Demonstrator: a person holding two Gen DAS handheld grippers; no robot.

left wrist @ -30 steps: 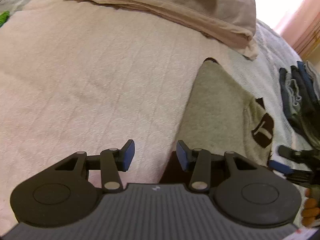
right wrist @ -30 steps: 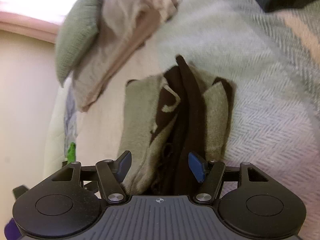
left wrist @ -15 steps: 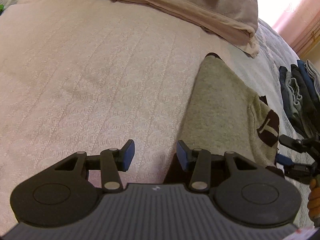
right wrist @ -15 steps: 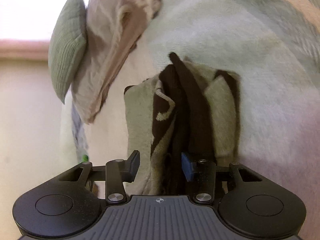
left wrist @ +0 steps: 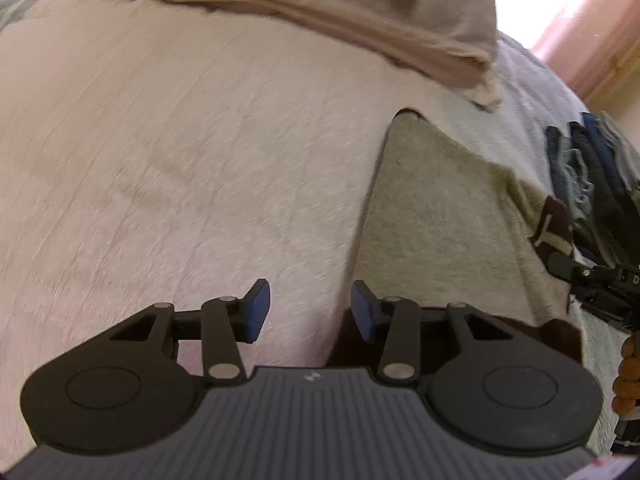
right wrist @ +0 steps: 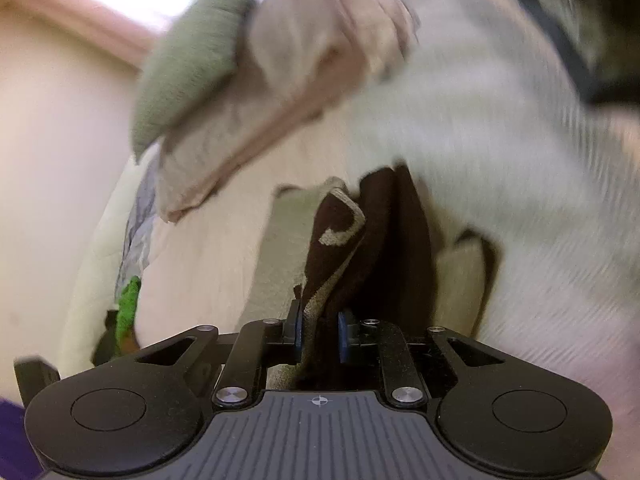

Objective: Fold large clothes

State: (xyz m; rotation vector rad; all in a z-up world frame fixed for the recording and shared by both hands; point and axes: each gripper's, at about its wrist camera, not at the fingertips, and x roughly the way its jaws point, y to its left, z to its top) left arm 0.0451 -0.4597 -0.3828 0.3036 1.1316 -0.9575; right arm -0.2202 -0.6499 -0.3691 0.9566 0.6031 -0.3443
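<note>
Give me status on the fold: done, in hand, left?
Done: the sweater lies on the bed as a narrow folded strip, and other clothes sit piled beyond it. In hand: the right gripper is shut on the sweater's near edge, brown trim bunched between its pads. The left gripper is open over the near left corner, holding nothing. Left: probably a left grasp and the final fold.

Left black two-finger gripper [left wrist: 306, 310] gaping; right black two-finger gripper [right wrist: 319, 334] clamped.

Blue pads [left wrist: 256, 312] on the left spread wide with nothing between them, hovering low and level. On the right, blue pads [right wrist: 343, 336] pinched tight on a fold of olive-and-brown knit garment [right wrist: 352, 240]. Bare fingers [left wrist: 626, 380] wrapped round the right handle at frame edge.
</note>
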